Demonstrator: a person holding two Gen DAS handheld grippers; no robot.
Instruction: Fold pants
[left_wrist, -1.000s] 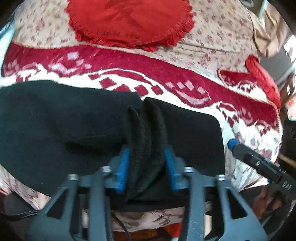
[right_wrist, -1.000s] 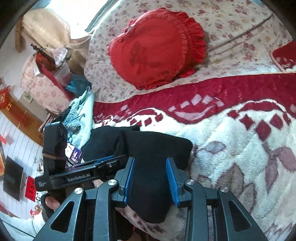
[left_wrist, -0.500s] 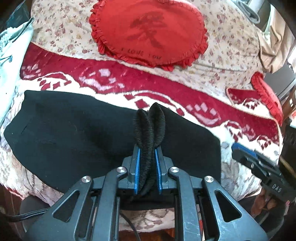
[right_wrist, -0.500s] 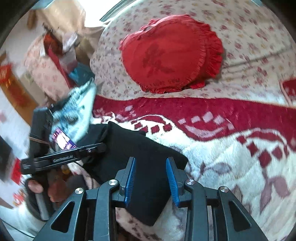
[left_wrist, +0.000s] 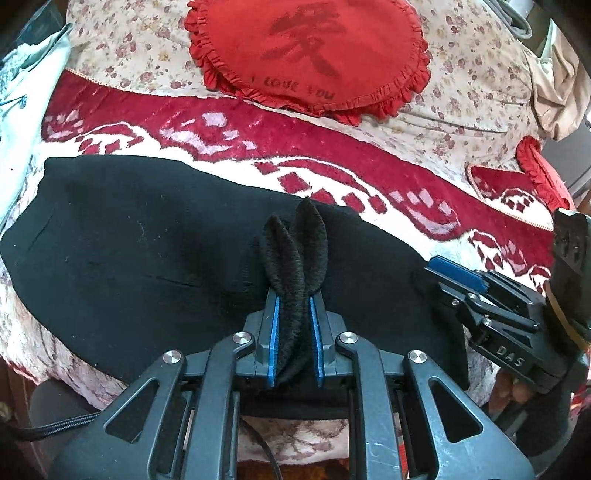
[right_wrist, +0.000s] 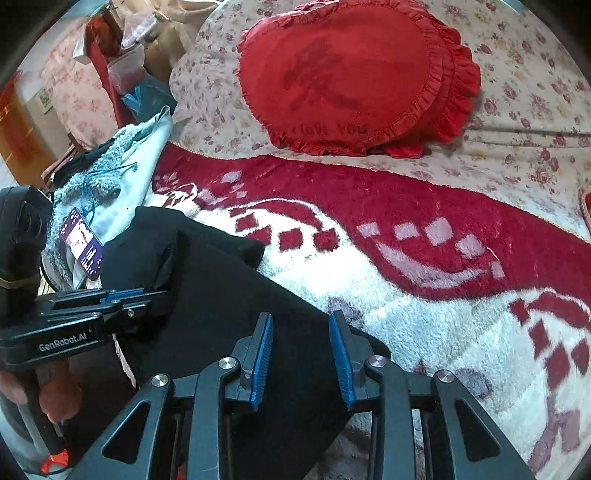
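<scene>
Right gripper (right_wrist: 301, 354) nearer — pants (left_wrist: 155, 251) pinched left

Red-and-white plush blanket (right_wrist: 424, 302) over floral bedspread (right_wrist: 524, 122); red heart cushion (right_wrist: 354, 77) at 12 o'clock; cluttered furniture at 10 o'clock.

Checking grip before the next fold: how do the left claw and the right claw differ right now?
The left claw is shut on a bunched ridge of the black pants; the right claw is open, the pants lying flat between its blue pads, unpinched. The left claw sits mid-garment along the near edge, the right claw at the garment's end. Both share dark frames and blue pads.
</scene>
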